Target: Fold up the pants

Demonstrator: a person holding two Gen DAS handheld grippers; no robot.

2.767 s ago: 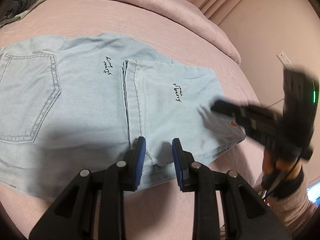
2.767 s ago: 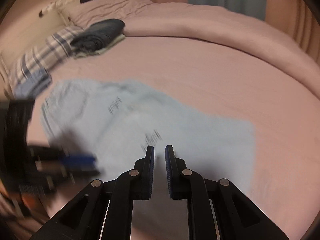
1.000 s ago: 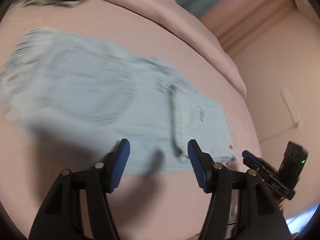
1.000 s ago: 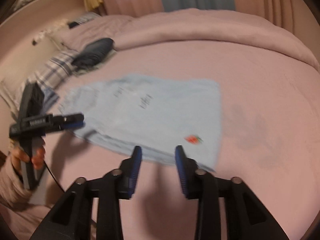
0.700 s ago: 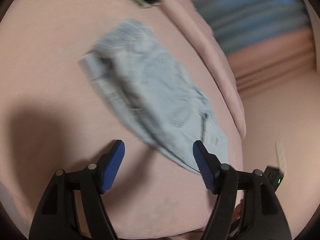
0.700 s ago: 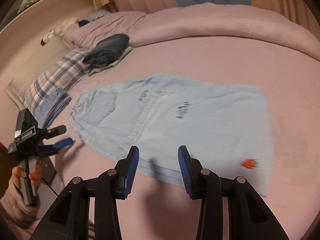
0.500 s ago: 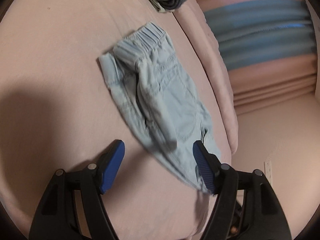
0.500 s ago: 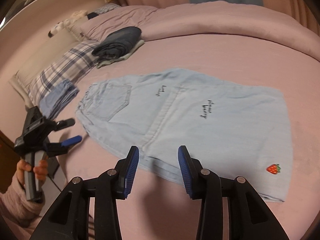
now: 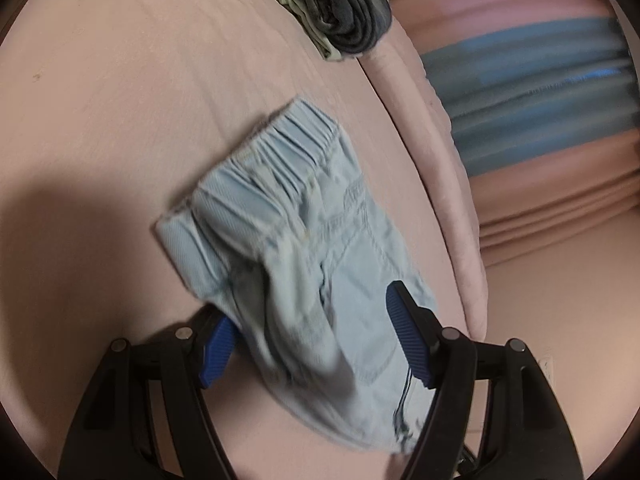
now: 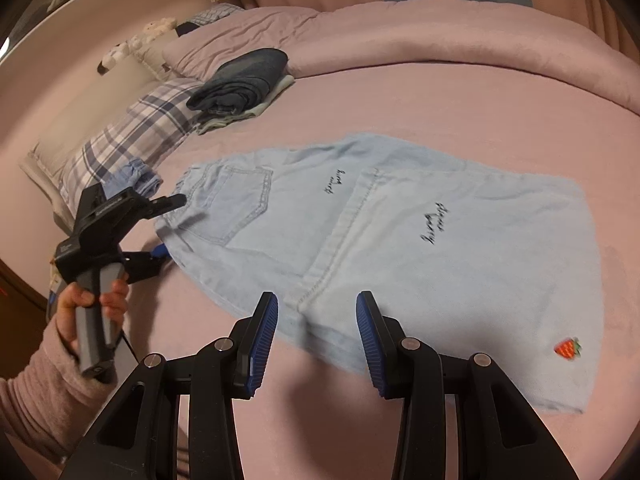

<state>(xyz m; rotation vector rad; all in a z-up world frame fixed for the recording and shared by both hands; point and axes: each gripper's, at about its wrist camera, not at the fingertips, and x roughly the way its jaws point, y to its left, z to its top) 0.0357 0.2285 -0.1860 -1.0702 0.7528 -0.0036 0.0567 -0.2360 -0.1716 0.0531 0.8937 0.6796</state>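
Light blue denim pants lie folded lengthwise on the pink bed, with a back pocket, black script and a strawberry patch facing up. Their gathered waistband points away in the left wrist view. My left gripper is open wide, its fingers straddling the waistband corner without pressing it. In the right wrist view the left gripper stands at the pants' left end, one finger above the fabric and one at the bed. My right gripper is open over the near edge, at the leg seam, holding nothing.
A stack of folded dark clothes sits at the back left beside a plaid pillow and a folded blue cloth. A rolled pink duvet runs along the far side. A sleeved hand holds the left gripper.
My left gripper swung from the leg end to the waistband end, rolled and opened wider. My right gripper moved in over the pants' near edge and opened from almost shut.
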